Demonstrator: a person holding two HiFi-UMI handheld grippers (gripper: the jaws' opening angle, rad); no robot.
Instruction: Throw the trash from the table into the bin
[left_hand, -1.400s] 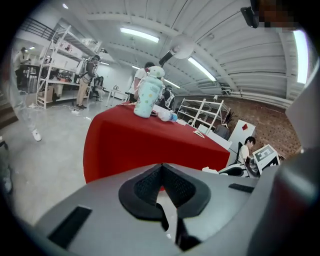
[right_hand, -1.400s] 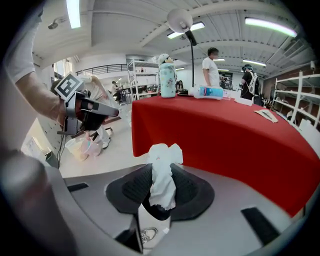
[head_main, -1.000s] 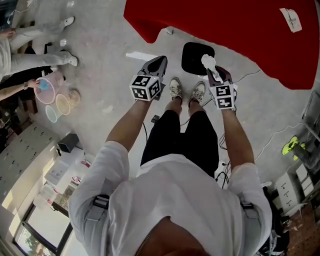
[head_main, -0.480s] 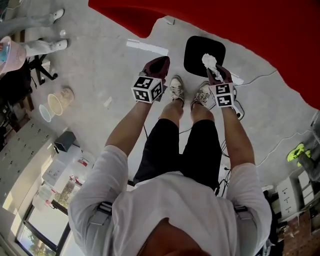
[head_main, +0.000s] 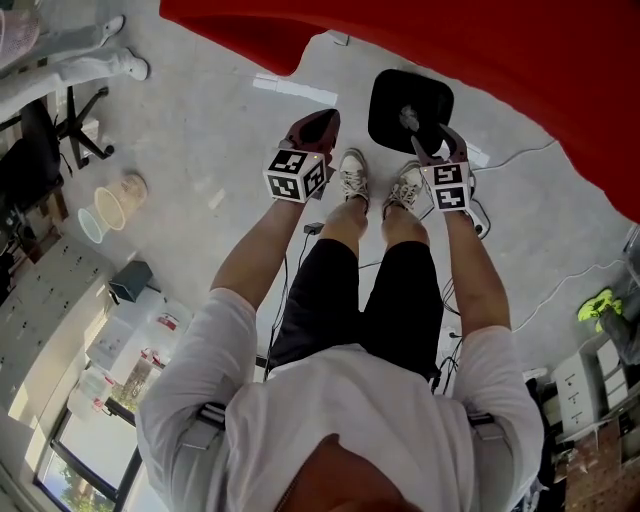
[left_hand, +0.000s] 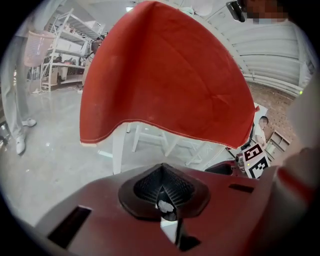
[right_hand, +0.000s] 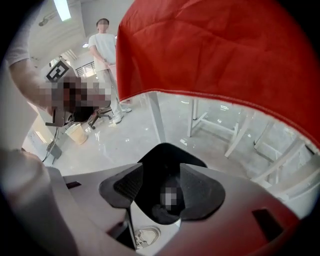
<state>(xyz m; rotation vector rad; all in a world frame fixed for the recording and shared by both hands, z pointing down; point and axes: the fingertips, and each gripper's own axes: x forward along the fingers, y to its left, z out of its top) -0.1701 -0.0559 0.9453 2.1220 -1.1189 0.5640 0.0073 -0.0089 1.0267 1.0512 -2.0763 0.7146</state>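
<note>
Both tongs are pointed downward: the left gripper (head_main: 320, 122) is closed tight, while the right gripper (head_main: 432, 140) has just been opening, nothing between its ribbed jaws, with crumpled white trash (head_main: 408, 118) seen beyond them inside the round black bin (head_main: 385, 95).

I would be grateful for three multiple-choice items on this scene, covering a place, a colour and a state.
1. Where does the black bin stand? A) on the table B) on the floor by the person's shoes C) on a chair
2. What colour is the tablecloth? A) blue B) red C) white
3. How do the right gripper's jaws stand? A) apart B) together C) clamped on a cup
Key: 1 B, it sits on the floor past the shoes; 2 B, the cloth is plainly red; 3 A, the jaws have just been opening and hold nothing.
</note>
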